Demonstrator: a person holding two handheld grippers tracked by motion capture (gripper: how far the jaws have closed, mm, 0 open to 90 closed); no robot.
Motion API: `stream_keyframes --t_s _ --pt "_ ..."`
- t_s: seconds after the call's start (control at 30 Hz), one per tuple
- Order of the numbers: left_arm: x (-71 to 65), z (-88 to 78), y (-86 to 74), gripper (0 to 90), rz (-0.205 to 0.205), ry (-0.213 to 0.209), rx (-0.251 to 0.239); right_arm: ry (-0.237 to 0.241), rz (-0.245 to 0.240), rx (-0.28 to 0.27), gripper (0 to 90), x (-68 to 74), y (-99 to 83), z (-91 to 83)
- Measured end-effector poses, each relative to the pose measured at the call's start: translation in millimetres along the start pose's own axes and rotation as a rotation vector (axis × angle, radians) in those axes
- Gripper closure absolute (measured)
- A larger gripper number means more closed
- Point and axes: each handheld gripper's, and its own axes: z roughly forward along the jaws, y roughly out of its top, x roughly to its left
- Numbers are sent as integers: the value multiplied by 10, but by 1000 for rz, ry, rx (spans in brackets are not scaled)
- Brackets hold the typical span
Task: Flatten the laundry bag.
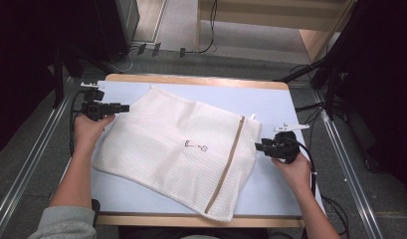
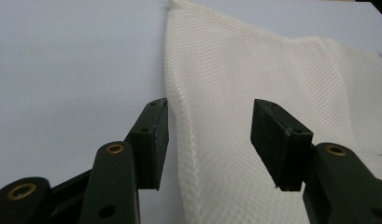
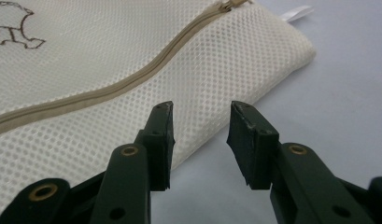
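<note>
Pale blue rectangular table top with wooden edging (image 1: 270,99): lying under everything listed here.

Cream-white mesh fabric laundry bag (image 1: 166,149): lying flat and slightly askew across the middle of the table top, serving as my landmark.

My left gripper (image 1: 122,107), black, two-jawed: I am holding it at the bag's far-left edge, jaws spread wide and pinching nothing; in the left gripper view (image 2: 209,140) the bag's edge is running between the pads, untouched.

My right gripper (image 1: 257,146), black: I am holding it at the bag's right edge, jaws spread and empty (image 3: 200,144).

Beige zipper (image 1: 230,159): running along the bag near its right edge.

Small dark embroidered figure (image 1: 196,145): sitting near the bag's centre.

Small white tag (image 3: 298,12): sticking out at the bag's far-right corner.
</note>
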Motion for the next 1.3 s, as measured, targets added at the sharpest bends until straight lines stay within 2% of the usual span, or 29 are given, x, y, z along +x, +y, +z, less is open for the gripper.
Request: stream_keyframes --t_s 0.1,0.23,0.27,0.3,0.37,0.4,0.43,0.53,0.6,0.63,0.8,0.93,1.03,1.07,1.13,1.17,1.2,1.23,1.3 --pt "-35 -131 -126 475 3 16 9 -3 -3 -26 618 -64 68 45" --pt "-84 -257 -318 474 20 42 40 -7 -13 -29 620 -127 130 121" --pt "-84 -257 -318 474 20 42 40 -10 -10 -26 620 -149 149 140" --pt "-106 -332 -418 474 13 51 35 -11 -2 -24 620 -170 167 155" --pt "-118 -361 -465 476 8 53 30 -13 -1 -25 620 -196 184 170" --pt "-157 -436 -593 476 14 63 36 -14 13 -28 620 -255 209 198" --pt "-173 -472 -641 477 21 77 36 -14 17 -29 617 -283 220 213" --pt "-184 -572 -778 479 6 83 19 -16 28 -31 599 -350 256 267" --pt "-184 -596 -820 479 0 81 21 -19 28 -34 591 -365 270 287" --pt "-194 -622 -898 481 -5 88 27 -25 21 -34 569 -390 293 333" --pt "-224 -656 -1041 482 -13 84 50 -51 18 -14 536 -446 367 441" --pt "-217 -596 -1083 476 -13 89 77 -61 32 -33 487 -528 427 550" --pt "-229 -541 -1078 493 -8 109 66 -86 26 7 468 -582 439 668" --pt "-225 -509 -1074 502 -5 121 56 -90 22 -4 494 -596 421 696" --pt "-214 -487 -1076 499 -11 117 59 -92 34 -5 507 -593 421 693" --pt "-199 -426 -1089 498 -12 123 93 -89 47 -1 545 -583 418 684" --pt "-199 -426 -1089 499 -12 123 93 -89 47 -1 545 -583 418 684" --pt "-203 -405 -1098 506 -5 131 88 -97 51 8 605 -566 421 675" --pt "-201 -403 -1108 546 -16 123 84 -101 54 12 662 -560 422 671"
